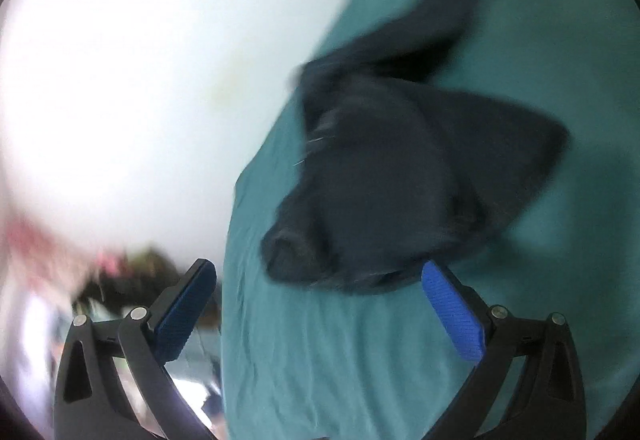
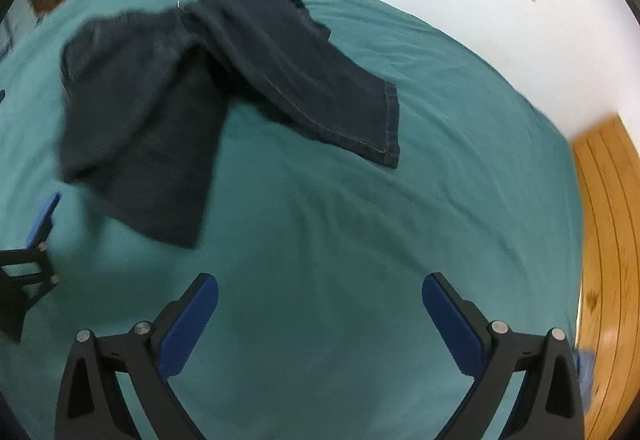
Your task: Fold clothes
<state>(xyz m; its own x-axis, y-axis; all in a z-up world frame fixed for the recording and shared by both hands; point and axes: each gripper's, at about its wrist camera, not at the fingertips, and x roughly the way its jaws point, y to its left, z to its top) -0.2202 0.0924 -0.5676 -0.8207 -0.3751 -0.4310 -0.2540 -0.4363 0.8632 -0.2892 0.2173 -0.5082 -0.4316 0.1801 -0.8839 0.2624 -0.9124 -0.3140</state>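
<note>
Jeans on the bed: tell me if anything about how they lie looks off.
The dark jeans lie crumpled on the teal sheet, not flat: one leg is thrown across the other at an angle and the waist end is bunched. No damage shows. Both the left gripper and right gripper are open, holding nothing.

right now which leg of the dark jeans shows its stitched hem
The dark blue denim jeans' right-hand leg, lying across the teal sheet toward the wooden floor; the other leg's end looks blurred.
</note>
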